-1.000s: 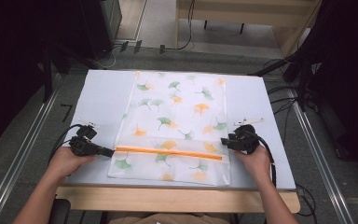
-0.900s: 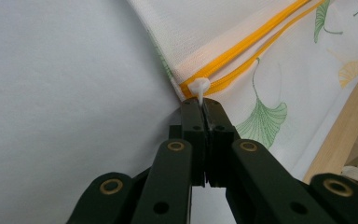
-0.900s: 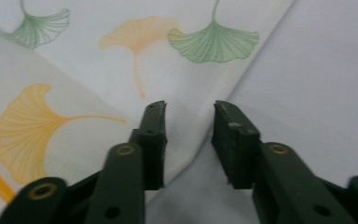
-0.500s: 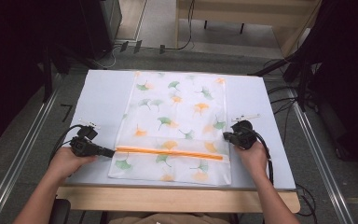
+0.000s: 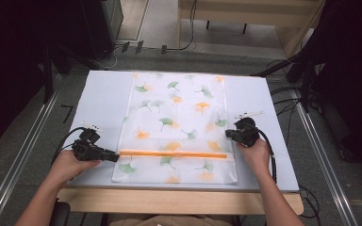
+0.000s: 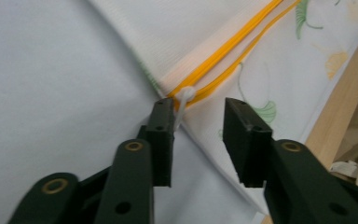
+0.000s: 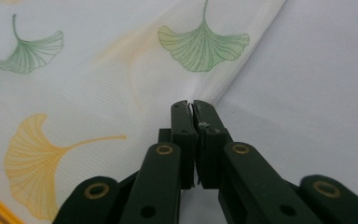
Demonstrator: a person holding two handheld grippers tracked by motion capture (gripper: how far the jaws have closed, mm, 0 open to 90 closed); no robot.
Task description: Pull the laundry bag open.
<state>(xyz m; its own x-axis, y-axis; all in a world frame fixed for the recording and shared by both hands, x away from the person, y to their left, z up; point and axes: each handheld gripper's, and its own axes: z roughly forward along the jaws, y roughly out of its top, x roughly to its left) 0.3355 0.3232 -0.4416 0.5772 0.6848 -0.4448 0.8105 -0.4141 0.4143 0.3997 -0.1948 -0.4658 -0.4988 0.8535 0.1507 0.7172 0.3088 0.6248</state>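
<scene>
A white mesh laundry bag printed with green and orange ginkgo leaves (image 5: 176,127) is laid flat at the middle of the pale blue bench (image 5: 101,101), its near edge close to the bench's front edge. An orange zipper (image 5: 172,154) is seen running across the bag's near part. The left gripper (image 6: 198,128) is held at the zipper's left end; its jaws have just been opening and are parted around the small white zipper pull (image 6: 184,96), unpressed. The right gripper (image 7: 194,112) is closed, pinching the bag's right edge. Bare bench is left on both sides.
</scene>
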